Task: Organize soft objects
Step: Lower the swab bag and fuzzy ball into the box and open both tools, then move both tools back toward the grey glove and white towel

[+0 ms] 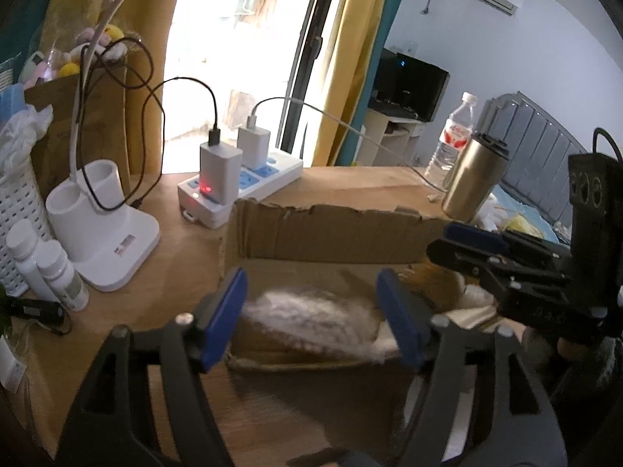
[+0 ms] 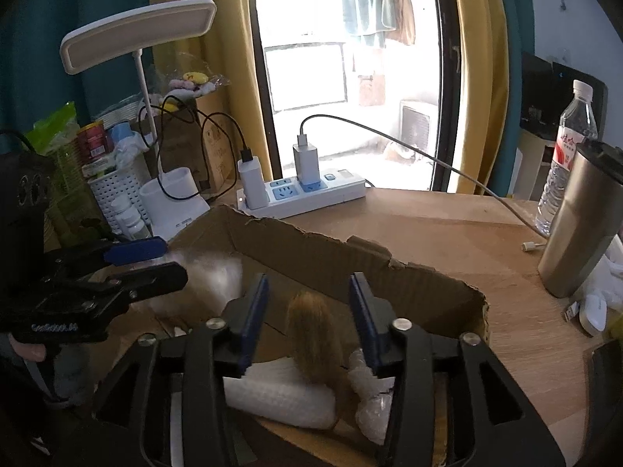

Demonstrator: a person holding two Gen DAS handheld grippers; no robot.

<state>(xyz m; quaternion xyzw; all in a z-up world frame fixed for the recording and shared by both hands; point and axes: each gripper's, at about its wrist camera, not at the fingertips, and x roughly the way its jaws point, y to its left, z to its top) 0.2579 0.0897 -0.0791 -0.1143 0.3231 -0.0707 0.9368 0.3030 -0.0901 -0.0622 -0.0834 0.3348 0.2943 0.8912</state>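
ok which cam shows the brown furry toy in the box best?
Right wrist: the brown furry toy stands sharp between the open fingers, inside the cardboard box. Left wrist catches only its brown edge behind the right gripper.

the cardboard box (image 2: 350,268) is plain brown with a torn pale edge. inside it lie a golden-brown furry piece (image 2: 315,334), a white bubble-textured roll (image 2: 280,397) and a blurred whitish-grey fluffy piece (image 1: 311,311). both grippers are black with blue pads (image 1: 226,311) (the same blue on the right gripper (image 2: 307,315)). the desk (image 2: 447,225) is light wood-grain. the power strip (image 2: 311,194) is white with blue sockets, the lamp (image 2: 136,31) white, the tumbler (image 2: 576,233) brushed gold-silver with a black lid, the curtains (image 2: 479,78) mustard yellow.
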